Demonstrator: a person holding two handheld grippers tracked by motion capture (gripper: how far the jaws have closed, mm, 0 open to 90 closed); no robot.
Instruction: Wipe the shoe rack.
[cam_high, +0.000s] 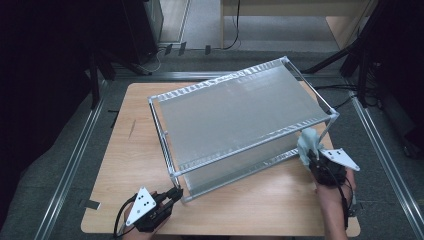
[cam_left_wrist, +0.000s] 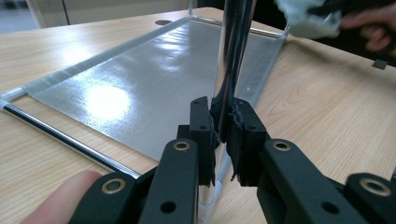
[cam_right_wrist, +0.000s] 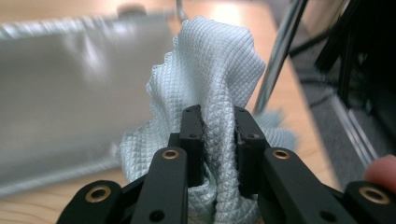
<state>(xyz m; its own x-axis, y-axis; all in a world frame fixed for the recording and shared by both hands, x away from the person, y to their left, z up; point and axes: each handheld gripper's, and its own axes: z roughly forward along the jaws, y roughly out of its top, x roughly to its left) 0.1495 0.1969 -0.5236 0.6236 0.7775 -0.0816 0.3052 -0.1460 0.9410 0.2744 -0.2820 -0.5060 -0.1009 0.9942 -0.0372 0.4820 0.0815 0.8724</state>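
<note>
Judging by the scene, the rack post is clamped by the left tongs, the cloth pinched in the right tongs, and wiping seems unfinished.

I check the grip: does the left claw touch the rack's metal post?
Touching: in the left gripper view, the left claw clamps the rack's metal post.

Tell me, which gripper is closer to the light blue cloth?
Right. The right gripper is shut on the cloth, holding it by the shelf frame's far corner. The left gripper is across the table, clamped on the frame's near corner post.
</note>
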